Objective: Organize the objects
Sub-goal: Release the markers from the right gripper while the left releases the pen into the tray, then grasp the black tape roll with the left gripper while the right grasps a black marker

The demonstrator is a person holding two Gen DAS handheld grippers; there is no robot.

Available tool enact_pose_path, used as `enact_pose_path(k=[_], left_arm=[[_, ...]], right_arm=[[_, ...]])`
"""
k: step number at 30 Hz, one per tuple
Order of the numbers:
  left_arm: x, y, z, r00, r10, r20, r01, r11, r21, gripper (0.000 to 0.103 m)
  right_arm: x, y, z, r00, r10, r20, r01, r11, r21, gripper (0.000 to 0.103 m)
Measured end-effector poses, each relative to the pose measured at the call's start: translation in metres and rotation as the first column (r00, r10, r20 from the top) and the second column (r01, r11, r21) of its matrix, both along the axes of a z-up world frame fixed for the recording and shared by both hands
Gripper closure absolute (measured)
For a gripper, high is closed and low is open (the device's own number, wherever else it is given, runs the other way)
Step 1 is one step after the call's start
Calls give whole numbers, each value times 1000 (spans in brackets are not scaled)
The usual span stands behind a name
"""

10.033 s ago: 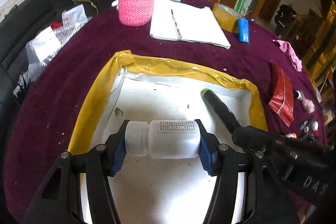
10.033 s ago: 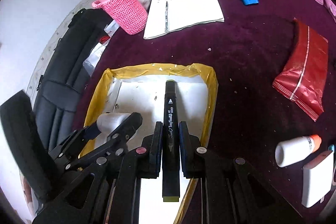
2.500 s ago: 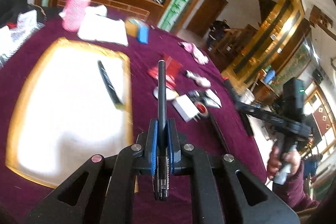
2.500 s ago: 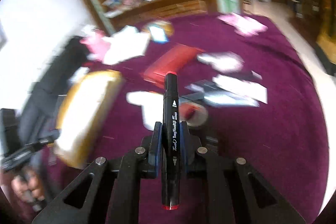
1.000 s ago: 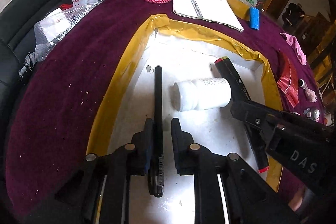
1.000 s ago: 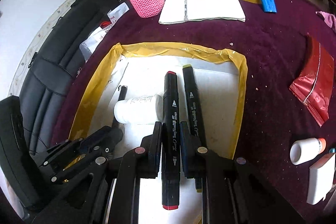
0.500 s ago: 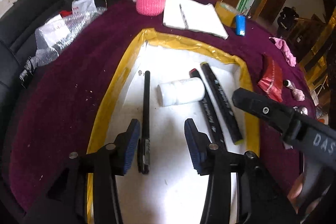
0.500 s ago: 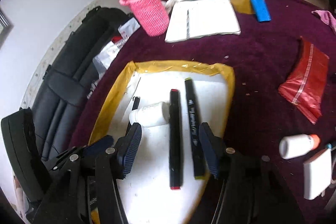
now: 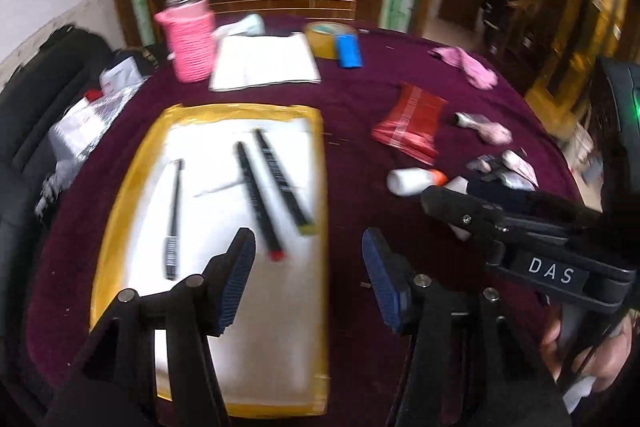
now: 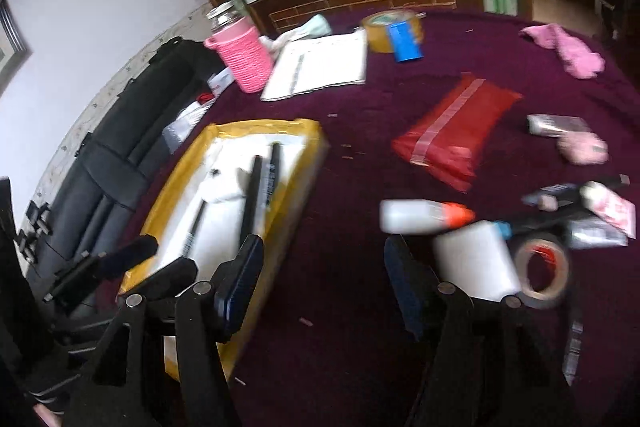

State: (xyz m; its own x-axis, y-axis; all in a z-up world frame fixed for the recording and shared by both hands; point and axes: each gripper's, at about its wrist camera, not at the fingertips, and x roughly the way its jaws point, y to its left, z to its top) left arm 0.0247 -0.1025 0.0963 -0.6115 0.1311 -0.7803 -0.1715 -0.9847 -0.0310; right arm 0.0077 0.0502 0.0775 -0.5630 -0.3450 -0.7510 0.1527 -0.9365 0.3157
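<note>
**Both grippers empty above the cloth, pens lying in the tray**

A round table under a maroon cloth [image 9: 360, 131] fills both views. On its left part lies a white tray with a yellow taped rim [image 9: 132, 187], and a black bag [image 10: 120, 147] sits just past the table's left edge.

The left gripper [image 9: 308, 279] hangs over the tray's near right edge, its jaws wide apart and holding nothing. The right gripper [image 10: 320, 279] hangs over bare cloth to the right of the tray, jaws likewise wide apart and empty.

At the far side lie an open notebook [image 9: 264, 63] and, left of it, a jar in a pink knitted sleeve [image 9: 190, 43]. A red plastic bag [image 10: 456, 131] lies right of the tray.

Inside the tray, 2 black markers [image 9: 268, 187] lie side by side, and a thin black pen [image 9: 174, 219] lies left of them, apart. A white bottle with an orange cap [image 10: 424, 217] lies on the cloth, just beyond the right gripper's right finger, with a roll of tape [image 10: 540, 271] near it.
</note>
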Motion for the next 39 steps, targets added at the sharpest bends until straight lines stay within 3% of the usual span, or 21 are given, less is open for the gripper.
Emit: enact_pose_path(k=[6, 17, 24, 29, 33, 36, 39], left_arm=[[13, 64, -7, 993, -114, 7, 115, 993, -39, 48], [7, 154, -42, 966, -240, 92, 248, 964, -98, 49], [-13, 166, -58, 948, -277, 157, 272, 961, 53, 49], [-24, 176, -57, 953, -281, 116, 279, 960, 28, 48], [-33, 187, -52, 939, -330, 98, 327, 944, 38, 48], [-30, 205, -45, 905, -423, 41, 424, 906, -20, 48], [-29, 220, -46, 880, -475, 31, 476, 876, -77, 48]], right_arm=[[29, 79, -4, 993, -114, -31, 115, 993, 26, 40], [40, 198, -31, 951, -310, -20, 308, 948, -76, 40], [38, 229, -39, 924, -376, -61, 365, 920, -146, 40], [38, 240, -45, 920, -390, -44, 378, 909, -175, 39], [41, 242, -40, 915, -397, -69, 379, 906, -187, 38], [44, 243, -36, 910, -405, -86, 384, 903, -190, 33], [44, 243, -36, 911, -404, -79, 382, 901, -204, 33]])
